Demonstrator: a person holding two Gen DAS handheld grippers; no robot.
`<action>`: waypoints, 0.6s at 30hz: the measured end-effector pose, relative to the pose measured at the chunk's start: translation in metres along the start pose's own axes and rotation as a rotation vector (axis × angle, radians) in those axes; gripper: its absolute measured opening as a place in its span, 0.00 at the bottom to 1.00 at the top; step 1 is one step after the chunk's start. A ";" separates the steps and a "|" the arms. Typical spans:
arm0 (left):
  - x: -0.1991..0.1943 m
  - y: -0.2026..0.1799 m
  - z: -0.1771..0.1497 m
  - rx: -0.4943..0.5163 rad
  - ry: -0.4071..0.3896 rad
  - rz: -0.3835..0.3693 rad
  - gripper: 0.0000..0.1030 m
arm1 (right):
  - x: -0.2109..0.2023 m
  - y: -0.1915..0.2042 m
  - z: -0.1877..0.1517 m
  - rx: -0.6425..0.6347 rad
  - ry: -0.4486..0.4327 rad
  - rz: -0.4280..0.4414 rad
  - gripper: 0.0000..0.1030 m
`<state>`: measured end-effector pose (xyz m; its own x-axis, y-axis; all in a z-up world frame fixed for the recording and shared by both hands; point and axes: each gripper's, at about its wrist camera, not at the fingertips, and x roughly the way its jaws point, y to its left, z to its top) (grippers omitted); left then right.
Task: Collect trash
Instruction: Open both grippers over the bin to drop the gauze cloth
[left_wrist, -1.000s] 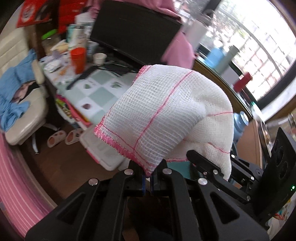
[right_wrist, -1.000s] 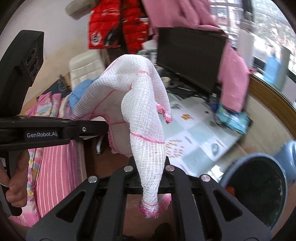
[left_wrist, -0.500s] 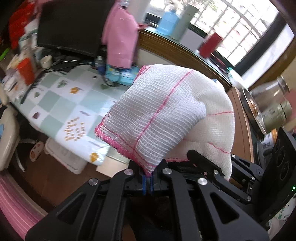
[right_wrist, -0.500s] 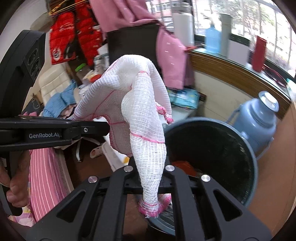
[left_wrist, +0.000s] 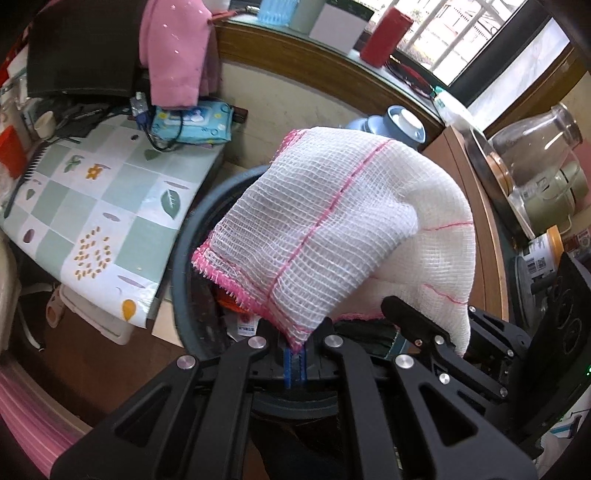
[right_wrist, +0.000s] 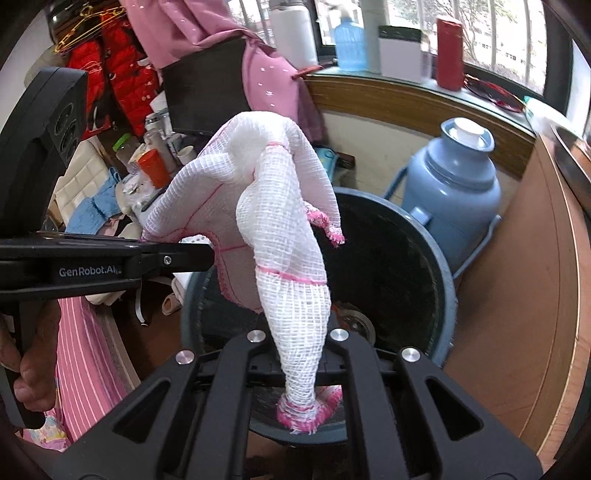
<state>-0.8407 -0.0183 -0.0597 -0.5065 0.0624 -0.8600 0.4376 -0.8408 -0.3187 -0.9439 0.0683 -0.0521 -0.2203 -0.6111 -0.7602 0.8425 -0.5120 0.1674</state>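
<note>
Left wrist view: the left tool (left_wrist: 294, 354) pinches a corner of a white mesh cloth with pink edging (left_wrist: 332, 236) above a round dark-blue trash bin (left_wrist: 181, 258); checkered desk (left_wrist: 110, 199) at nine o'clock.

Right wrist view: the right tool (right_wrist: 298, 354) clamps the cloth's (right_wrist: 280, 206) twisted end over the bin (right_wrist: 448, 291); a light-blue plastic jug (right_wrist: 454, 184) at two o'clock.

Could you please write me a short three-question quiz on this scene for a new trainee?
1. True or false: both claws are shut on the same white mesh cloth.
2. Multiple choice: What lies directly below the cloth? A) a green checked table B) a dark round bin C) a blue jug
3. Fill in: Beside the bin, against the wall, stands a light ____ jug.

Key:
1. True: the left claw pinches one edge, the right claw a twisted end.
2. B
3. blue
</note>
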 end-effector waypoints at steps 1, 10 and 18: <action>0.003 -0.002 0.000 -0.001 0.005 -0.001 0.03 | 0.000 -0.004 -0.002 0.005 0.002 -0.001 0.05; 0.023 -0.020 0.005 0.029 0.040 0.008 0.03 | -0.003 -0.025 -0.012 0.054 0.002 -0.014 0.06; 0.032 -0.025 0.010 0.038 0.052 0.011 0.03 | -0.004 -0.035 -0.016 0.080 0.003 -0.023 0.10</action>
<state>-0.8755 -0.0003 -0.0757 -0.4622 0.0800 -0.8832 0.4140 -0.8613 -0.2946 -0.9644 0.0980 -0.0649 -0.2376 -0.5966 -0.7666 0.7953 -0.5726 0.1991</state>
